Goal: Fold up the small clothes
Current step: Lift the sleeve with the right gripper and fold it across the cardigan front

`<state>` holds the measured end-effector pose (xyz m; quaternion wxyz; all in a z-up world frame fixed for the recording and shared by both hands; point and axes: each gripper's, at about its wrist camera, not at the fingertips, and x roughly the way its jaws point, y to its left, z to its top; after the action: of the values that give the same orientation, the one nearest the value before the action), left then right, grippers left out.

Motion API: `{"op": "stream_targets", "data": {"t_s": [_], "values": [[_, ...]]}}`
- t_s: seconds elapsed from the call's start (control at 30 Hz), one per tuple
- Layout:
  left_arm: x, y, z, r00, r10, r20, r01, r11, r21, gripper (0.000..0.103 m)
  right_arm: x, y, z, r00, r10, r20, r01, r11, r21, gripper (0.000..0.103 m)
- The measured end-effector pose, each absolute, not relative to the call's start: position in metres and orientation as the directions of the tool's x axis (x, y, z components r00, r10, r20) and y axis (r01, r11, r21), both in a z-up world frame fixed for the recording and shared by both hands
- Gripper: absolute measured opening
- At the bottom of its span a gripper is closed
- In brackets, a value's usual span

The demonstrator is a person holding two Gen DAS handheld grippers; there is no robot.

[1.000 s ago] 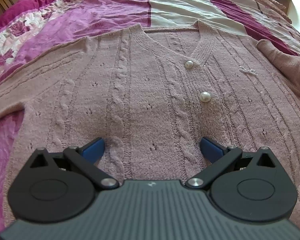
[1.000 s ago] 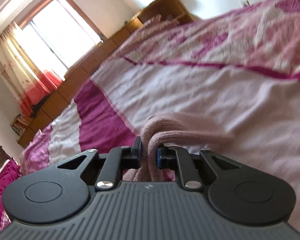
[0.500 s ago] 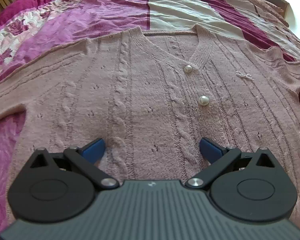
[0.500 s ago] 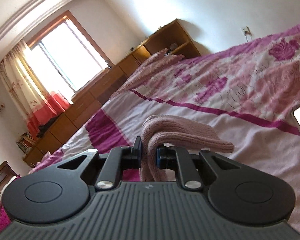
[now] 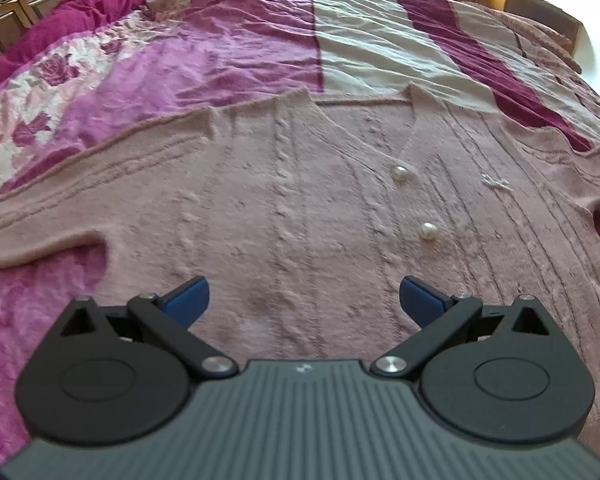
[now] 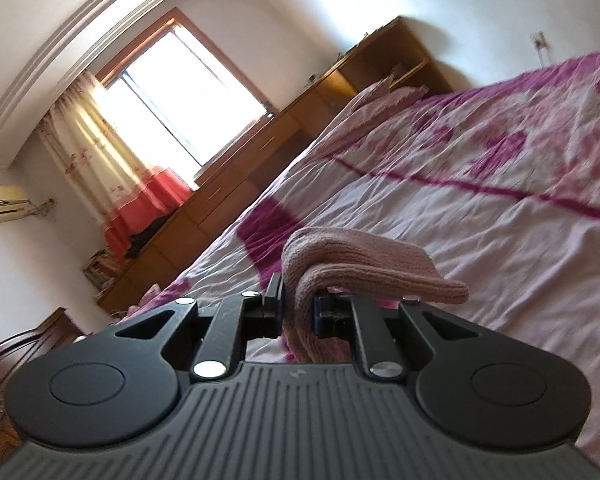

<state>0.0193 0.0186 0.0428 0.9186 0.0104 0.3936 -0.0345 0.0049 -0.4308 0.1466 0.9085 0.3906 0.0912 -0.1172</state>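
A dusty-pink cable-knit cardigan (image 5: 284, 208) with pearl buttons (image 5: 428, 232) lies flat, front up, on the bed. Its left sleeve (image 5: 40, 240) stretches out to the left. My left gripper (image 5: 302, 300) is open and empty, hovering just above the lower front of the cardigan. My right gripper (image 6: 298, 312) is shut on a pinch of the cardigan's pink knit sleeve (image 6: 360, 268), which folds over the jaws and is held above the bed. The rest of that sleeve is hidden below the gripper body.
The bed has a magenta, white and floral bedspread (image 5: 228, 52). A wooden headboard (image 5: 4, 28) is at the far left. In the right wrist view, wooden cabinets (image 6: 260, 184) line the wall under a bright window (image 6: 180, 100) with curtains.
My right gripper has lifted and tilted with the sleeve, so more of the room shows. The sleeve end that lay folded on the cardigan's right side has been drawn out. My left gripper drew back slightly.
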Motion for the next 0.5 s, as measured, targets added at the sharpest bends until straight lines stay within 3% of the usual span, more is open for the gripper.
{"op": "stream_targets", "data": {"t_s": [0.5], "values": [[0.013,0.055,0.051,0.697,-0.013,-0.717,0.005,1.0,-0.013,0.103,0.052,-0.303,0.186,0.975,0.037,-0.22,0.127,0.717,0.685,0.015]]}}
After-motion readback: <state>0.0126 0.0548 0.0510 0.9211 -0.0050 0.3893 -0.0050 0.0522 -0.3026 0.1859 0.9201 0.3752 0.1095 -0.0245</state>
